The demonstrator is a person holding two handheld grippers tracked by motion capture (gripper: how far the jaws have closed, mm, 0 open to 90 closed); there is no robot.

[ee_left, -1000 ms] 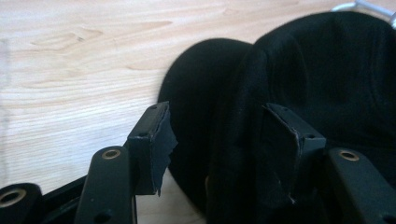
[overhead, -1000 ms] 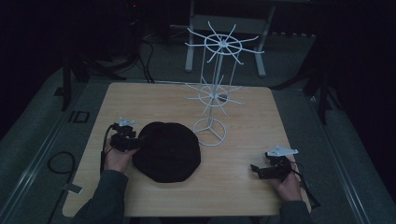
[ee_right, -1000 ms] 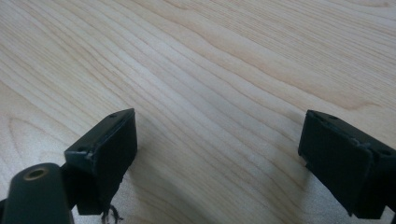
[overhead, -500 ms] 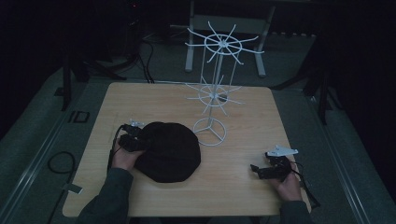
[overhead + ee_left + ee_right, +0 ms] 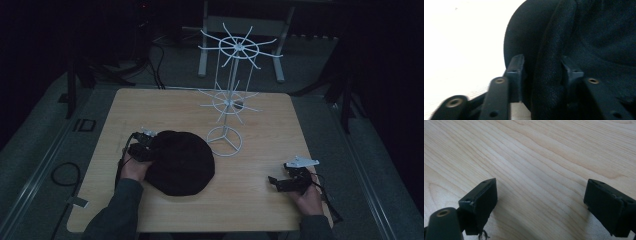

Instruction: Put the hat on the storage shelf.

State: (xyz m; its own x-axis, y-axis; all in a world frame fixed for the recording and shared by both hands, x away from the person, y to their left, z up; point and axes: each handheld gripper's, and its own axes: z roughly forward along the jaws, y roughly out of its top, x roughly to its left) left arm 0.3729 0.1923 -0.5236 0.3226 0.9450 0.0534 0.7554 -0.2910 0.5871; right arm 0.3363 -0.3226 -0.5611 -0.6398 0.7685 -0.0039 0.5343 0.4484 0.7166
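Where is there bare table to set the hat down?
Bare wood runs along the table's far left, behind the black hat, and across the right side between the wire rack and the right tongs. It is crowded around the rack's base and the left tongs.

Black hat [image 5: 584, 50] blurred, cropped by frame edges; overexposed table [image 5: 461, 37].

We see the hat [image 5: 181, 162] lying on the table [image 5: 260, 210], front-left of the wire rack [image 5: 230, 95]. Left gripper [image 5: 141, 150] sits at the hat's left edge, a fabric fold [image 5: 547, 82] between its jaws. Right gripper [image 5: 287, 181] is well apart, near the table's right front.
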